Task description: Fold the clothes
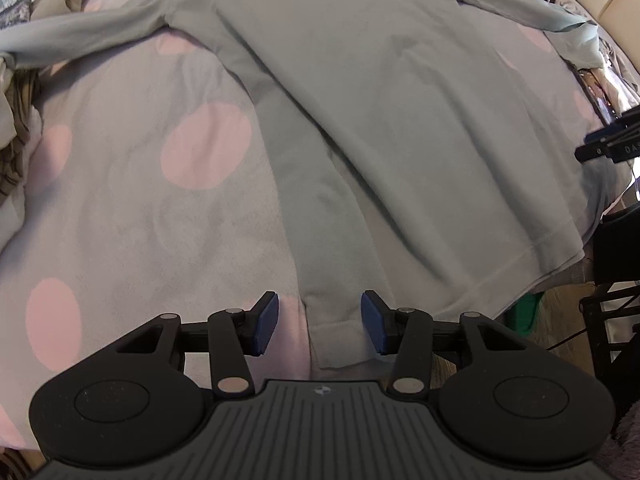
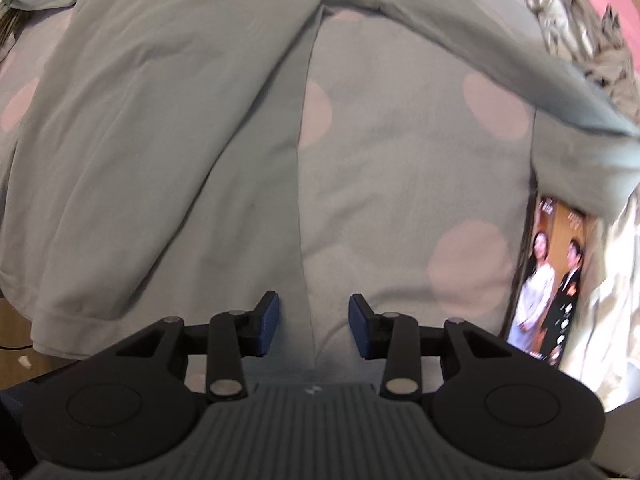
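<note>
Grippers both spread wide, empty: left gripper over sweatshirt hem corner, right gripper over opposite edge.

Both wrist cameras are looking forward and down over open jaws, from close above the bed. The left view is facing the sweatshirt at its left hem corner, with the polka-dot blanket to its left. The right view, slightly blurred, is probably facing the right hem edge. Both are sharing the sweatshirt body and blanket.
</note>
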Motion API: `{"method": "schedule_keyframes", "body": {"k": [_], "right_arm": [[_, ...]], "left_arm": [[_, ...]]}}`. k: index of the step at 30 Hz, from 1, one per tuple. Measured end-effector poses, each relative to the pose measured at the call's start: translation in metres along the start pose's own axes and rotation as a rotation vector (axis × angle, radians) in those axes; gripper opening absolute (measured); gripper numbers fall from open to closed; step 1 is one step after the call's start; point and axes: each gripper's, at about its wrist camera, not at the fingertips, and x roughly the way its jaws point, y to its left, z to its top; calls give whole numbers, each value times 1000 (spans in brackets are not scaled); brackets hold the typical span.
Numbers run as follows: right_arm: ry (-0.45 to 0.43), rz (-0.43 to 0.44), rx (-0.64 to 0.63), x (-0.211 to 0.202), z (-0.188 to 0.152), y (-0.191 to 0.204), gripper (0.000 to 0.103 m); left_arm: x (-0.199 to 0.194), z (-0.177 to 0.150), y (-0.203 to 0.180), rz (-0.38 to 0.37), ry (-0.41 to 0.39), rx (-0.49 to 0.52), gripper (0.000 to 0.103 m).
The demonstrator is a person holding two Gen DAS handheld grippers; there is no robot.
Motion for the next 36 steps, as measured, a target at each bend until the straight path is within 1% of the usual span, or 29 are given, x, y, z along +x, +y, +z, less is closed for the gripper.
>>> {"method": "schedule_keyframes", "body": {"k": [2,3,4,5,6,7,9,12,13,18,21,23,26,30,32,36], "right_arm": [[12,27,6,3,-1,0,40],[18,41,8,5,-2,0,29],[24,54,11,7,-2,-1,22],[22,46,1,6,-3,1,20],[18,32,-12,5,-3,4,14],[12,15,-24,3,-3,6,6],[1,20,-30,-1,-4,7,4],[-26,49,-9,-17,-3,4,3],[-33,60,5,-24,-3,1,3],[-72,135,108,-65,-5,-18,3],[-106,109,122,-93,-9,-19,3],[-102,92,127,-109,-14,-24,3],[-59,67,110,-119,-23,-24,3],[21,37,57,-111,-31,-22,3],[61,27,35,-103,-38,-18,3],[138,2,-4,-78,-49,-7,3]], "left_arm": [[6,-1,0,-5,8,-8,43],[8,-1,0,-5,8,-13,42],[9,0,0,-5,6,-18,41],[9,1,0,-4,5,-22,38],[7,1,0,-5,1,-19,31],[6,1,-1,-5,-3,-16,26],[0,1,-3,15,-6,3,8],[-14,2,4,-16,-8,-20,0],[-21,3,6,-32,-16,-31,0],[-66,10,15,-55,-86,-50,0],[-88,16,16,-58,-103,-55,0],[-101,16,21,-53,-100,-63,0],[-113,13,28,-45,-84,-82,0],[-118,6,38,-40,-45,-101,0],[-116,-1,43,-36,-10,-98,0],[-96,-14,47,10,78,-82,0]]}}
